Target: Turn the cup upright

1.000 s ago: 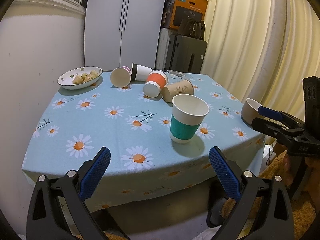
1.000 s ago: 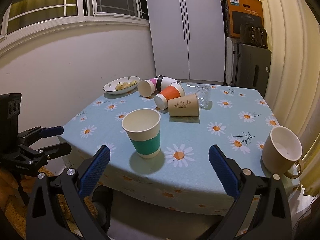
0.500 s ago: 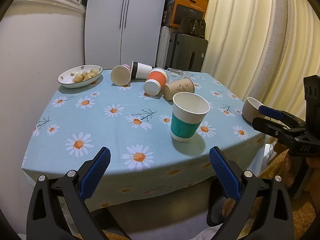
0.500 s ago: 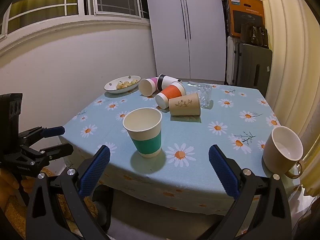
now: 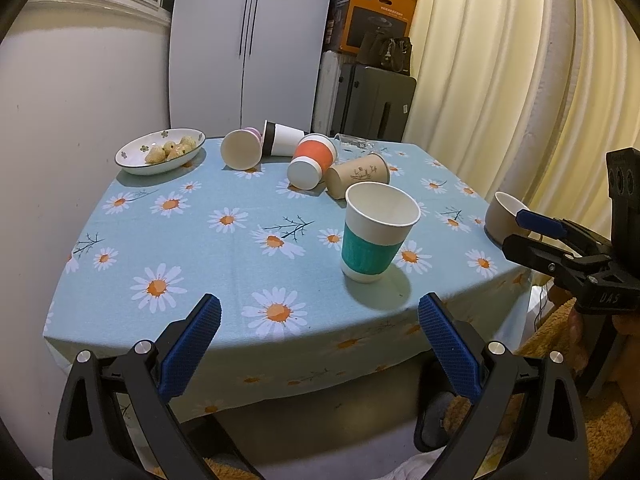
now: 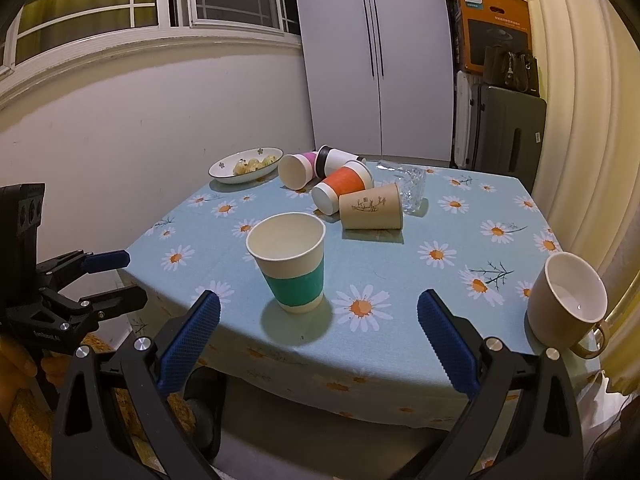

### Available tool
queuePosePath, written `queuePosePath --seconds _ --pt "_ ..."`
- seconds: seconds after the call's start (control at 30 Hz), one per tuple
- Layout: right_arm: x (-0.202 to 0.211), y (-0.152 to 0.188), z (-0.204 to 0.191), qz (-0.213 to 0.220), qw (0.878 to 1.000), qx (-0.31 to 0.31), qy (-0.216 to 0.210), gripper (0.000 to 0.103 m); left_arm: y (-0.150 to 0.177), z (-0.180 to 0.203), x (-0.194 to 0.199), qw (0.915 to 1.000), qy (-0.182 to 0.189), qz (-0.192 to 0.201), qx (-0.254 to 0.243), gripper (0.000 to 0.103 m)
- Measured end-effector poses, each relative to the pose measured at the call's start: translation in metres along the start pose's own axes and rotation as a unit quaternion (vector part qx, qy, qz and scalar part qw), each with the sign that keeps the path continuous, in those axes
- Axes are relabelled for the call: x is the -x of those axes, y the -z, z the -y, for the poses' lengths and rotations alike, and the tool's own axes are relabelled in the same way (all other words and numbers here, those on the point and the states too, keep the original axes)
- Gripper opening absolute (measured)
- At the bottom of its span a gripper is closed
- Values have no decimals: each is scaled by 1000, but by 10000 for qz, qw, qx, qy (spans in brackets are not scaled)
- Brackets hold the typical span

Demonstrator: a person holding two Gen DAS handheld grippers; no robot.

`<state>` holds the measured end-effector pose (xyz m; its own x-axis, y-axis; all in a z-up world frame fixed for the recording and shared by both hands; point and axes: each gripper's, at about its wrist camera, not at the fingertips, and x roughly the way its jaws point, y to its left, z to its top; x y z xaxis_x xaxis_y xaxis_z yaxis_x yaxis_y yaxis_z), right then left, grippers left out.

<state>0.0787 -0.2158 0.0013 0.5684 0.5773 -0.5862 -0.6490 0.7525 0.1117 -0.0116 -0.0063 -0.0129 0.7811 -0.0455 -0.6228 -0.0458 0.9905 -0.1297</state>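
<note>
A teal-banded paper cup [image 5: 376, 234] [image 6: 290, 258] stands upright near the table's front edge. Behind it several paper cups lie on their sides: a brown one [image 5: 358, 174] [image 6: 372, 206], an orange one [image 5: 312, 160] [image 6: 342, 186], a black-and-white one [image 5: 282, 138] [image 6: 334, 160] and a pink one [image 5: 242, 148] [image 6: 296, 166]. My left gripper [image 5: 318, 346] is open and empty, off the front edge of the table. My right gripper [image 6: 318, 344] is open and empty, also short of the front edge; it shows at the right of the left wrist view [image 5: 532, 232].
A beige mug [image 6: 566, 304] [image 5: 504, 214] stands upright at the table's right corner. A clear glass [image 6: 412, 186] lies on its side behind the brown cup. A bowl of food [image 5: 160, 154] [image 6: 246, 164] sits at the back left. A wall is left, curtains right.
Both grippers have drifted slightly, shifting the view a little. The cups have not moved.
</note>
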Motion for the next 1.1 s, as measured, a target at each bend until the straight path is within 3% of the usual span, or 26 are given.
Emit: queuePosePath --seconds 1.1 --pt "-2 -1 -3 -46 10000 38 9 98 1 0 0 10000 15 -13 24 96"
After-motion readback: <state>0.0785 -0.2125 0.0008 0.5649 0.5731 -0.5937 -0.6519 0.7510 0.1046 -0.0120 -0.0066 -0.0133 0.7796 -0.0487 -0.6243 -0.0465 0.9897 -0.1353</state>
